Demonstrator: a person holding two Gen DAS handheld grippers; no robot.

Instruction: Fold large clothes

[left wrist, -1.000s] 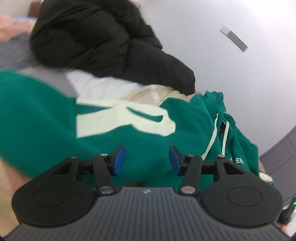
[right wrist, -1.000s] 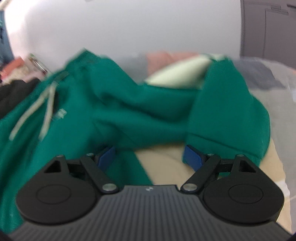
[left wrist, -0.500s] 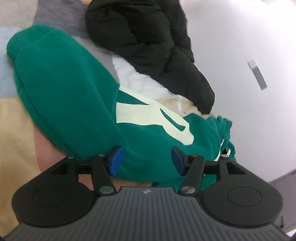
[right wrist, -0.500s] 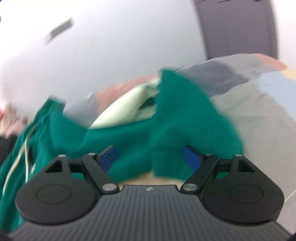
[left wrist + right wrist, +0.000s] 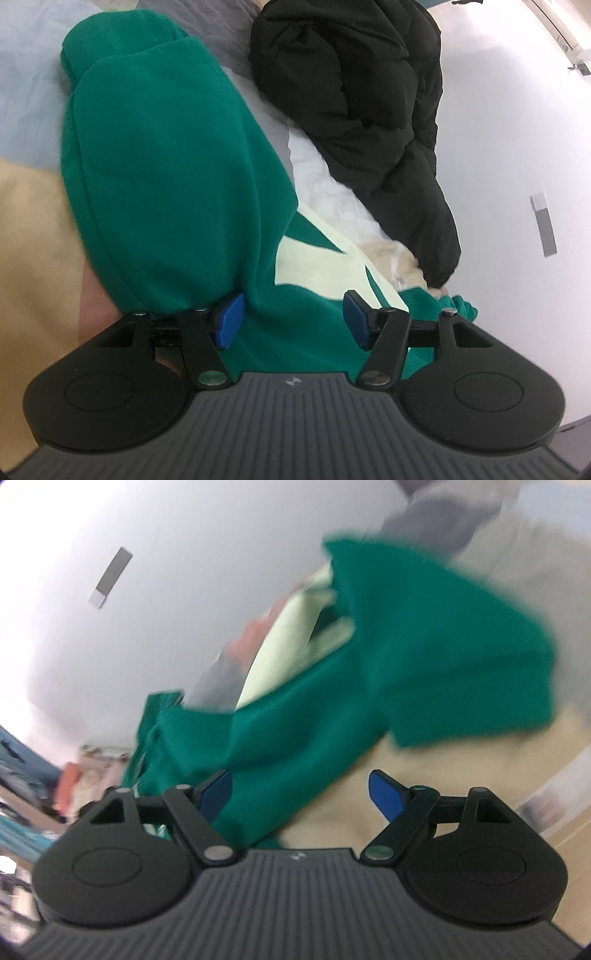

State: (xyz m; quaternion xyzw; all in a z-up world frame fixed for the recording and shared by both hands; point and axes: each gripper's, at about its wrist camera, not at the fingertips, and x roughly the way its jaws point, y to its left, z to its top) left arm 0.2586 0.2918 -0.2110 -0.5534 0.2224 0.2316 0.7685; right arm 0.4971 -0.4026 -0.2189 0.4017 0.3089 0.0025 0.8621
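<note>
Green hoodie fabric bunches ahead of the left gripper, whose blue pads have just been spreading; cloth lies between them unpinched. A black jacket sits beyond, up right. The right gripper is released, blurred hoodie fabric just past its left pad.

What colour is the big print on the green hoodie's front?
Pale cream, almost off-white, on the green hoodie; the print shows best in the left wrist view.
</note>
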